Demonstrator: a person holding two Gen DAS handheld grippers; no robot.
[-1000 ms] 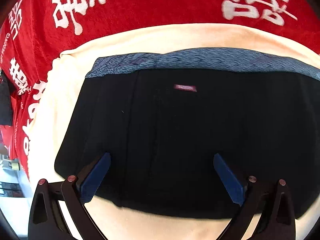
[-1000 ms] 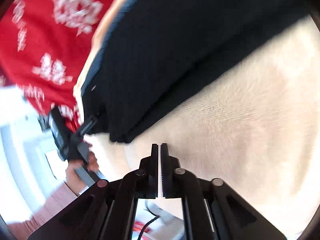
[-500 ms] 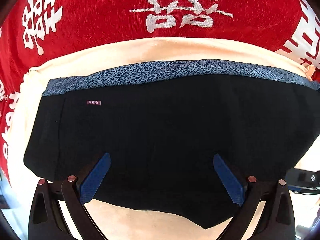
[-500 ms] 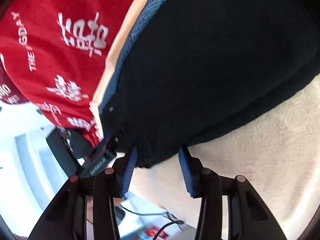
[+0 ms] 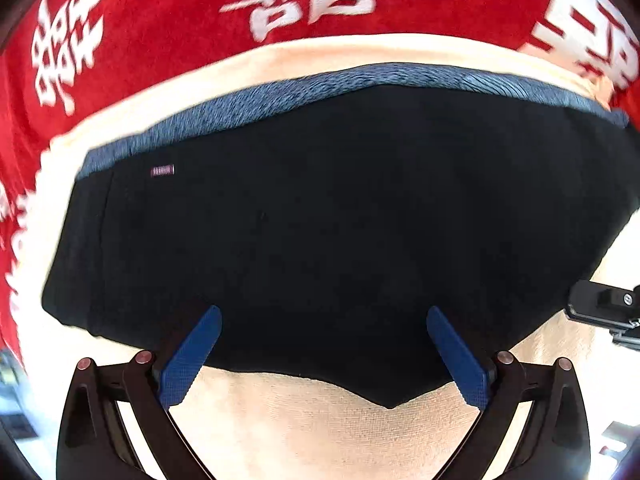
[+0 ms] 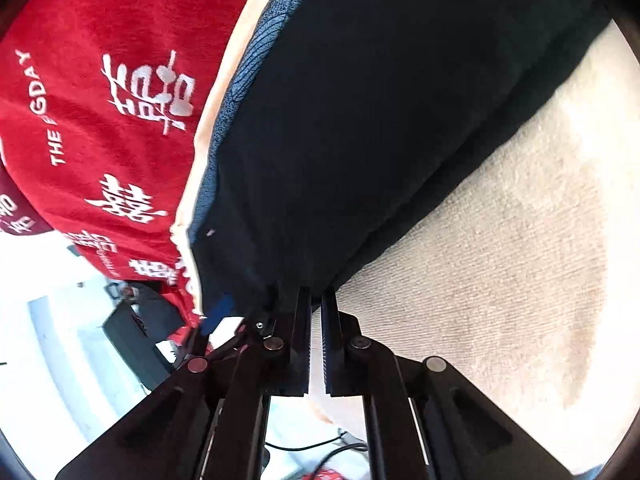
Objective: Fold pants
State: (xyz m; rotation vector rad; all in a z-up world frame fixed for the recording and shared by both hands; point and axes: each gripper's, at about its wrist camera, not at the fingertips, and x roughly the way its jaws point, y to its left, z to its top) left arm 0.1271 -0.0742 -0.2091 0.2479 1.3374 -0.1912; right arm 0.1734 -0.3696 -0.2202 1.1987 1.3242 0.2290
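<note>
Black cloth, the pants (image 5: 320,232), is spread on a cream towel (image 5: 320,432), which itself is laid over a red cover with white characters (image 5: 160,12); whether a counter or a bed is under it cannot be told. The pants are already doubled into a wide block, with the blue-grey waistband (image 5: 360,80) along the far edge and a small label (image 5: 162,171) near one corner; a flat, soft base is probably chosen so that the folds stay in place.

The left tongs (image 5: 324,352) are held wide apart above the near hem, pointed steeply down, with nothing pressed between the blue pads (image 5: 192,356); they seem to be kept ready for a grip on that edge. The right tongs (image 6: 316,304) are brought together at the corner of the pants (image 6: 360,140); the dark cloth runs into the narrow gap, so the corner is judged to be clamped for the next fold.

No container is seen in either view.
</note>
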